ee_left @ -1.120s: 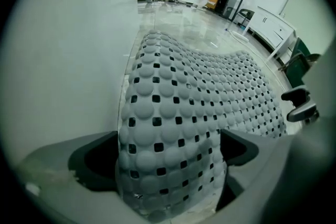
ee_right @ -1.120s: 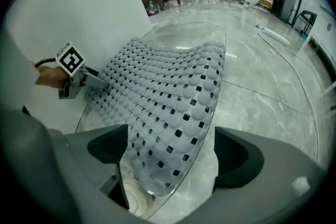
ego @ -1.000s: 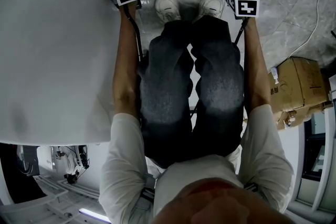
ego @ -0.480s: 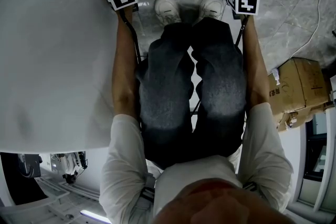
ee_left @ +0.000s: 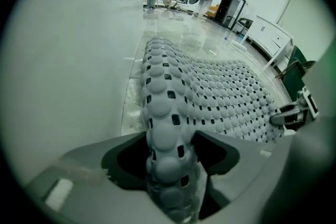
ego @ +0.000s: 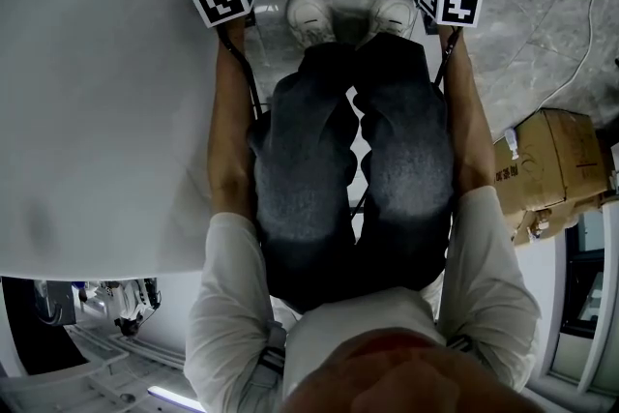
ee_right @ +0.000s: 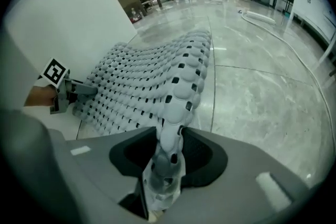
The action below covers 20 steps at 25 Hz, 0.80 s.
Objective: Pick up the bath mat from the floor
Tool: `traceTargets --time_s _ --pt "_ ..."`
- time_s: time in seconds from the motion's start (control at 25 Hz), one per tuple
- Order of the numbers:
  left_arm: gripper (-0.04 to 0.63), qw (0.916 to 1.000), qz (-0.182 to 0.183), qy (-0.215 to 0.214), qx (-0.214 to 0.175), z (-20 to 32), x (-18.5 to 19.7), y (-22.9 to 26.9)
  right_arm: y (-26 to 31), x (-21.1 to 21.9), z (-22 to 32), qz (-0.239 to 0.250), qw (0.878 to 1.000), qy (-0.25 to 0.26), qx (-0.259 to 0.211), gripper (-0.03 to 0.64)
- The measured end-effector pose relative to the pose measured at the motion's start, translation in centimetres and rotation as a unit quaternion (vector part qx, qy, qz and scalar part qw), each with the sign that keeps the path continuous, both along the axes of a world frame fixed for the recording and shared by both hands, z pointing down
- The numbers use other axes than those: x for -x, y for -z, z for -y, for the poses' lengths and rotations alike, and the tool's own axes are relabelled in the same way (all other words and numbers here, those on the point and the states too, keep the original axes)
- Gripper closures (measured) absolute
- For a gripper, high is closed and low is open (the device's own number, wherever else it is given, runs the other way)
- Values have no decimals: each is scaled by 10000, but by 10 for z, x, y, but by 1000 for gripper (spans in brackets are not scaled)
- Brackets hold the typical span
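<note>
While both claws have just been closing, each one has a bumpy fold of the bath mat [ee_left: 210,92] between its two sides. The left claw [ee_left: 171,162] pinches the mat near one close corner, and the right claw [ee_right: 168,160] pinches it near the other. Those two spots are pulled up into little hills, but most of the mat lies flat on the floor [ee_right: 262,86], stretching away from the person. The person's shoes [ego: 309,13] are just beside the mat's close edge; I cannot tell if they stand on it. To do this well, I think both claws should squeeze tight first, so the soft mat does not slip out. Then both should go up together, at the same speed, so the mat hangs even. Feet should stay off the mat.
</note>
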<state>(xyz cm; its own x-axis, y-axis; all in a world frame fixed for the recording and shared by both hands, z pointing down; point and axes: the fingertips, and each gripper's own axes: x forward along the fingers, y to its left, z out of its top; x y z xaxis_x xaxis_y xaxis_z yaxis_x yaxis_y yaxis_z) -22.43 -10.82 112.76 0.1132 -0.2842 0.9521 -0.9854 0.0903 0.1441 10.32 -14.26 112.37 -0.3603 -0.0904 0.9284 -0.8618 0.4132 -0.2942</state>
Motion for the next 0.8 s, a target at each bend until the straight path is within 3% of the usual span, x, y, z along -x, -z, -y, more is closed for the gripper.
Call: traceTargets --time_s 0.28,0.8 --pt "497 9996 -195 -166 -117 2 -19 10 11 25 2 304 9982 408 -303 560" --pt "534 9983 -411 -400 -142 -8 -51 54 60 9 -3 150 9963 766 -371 577"
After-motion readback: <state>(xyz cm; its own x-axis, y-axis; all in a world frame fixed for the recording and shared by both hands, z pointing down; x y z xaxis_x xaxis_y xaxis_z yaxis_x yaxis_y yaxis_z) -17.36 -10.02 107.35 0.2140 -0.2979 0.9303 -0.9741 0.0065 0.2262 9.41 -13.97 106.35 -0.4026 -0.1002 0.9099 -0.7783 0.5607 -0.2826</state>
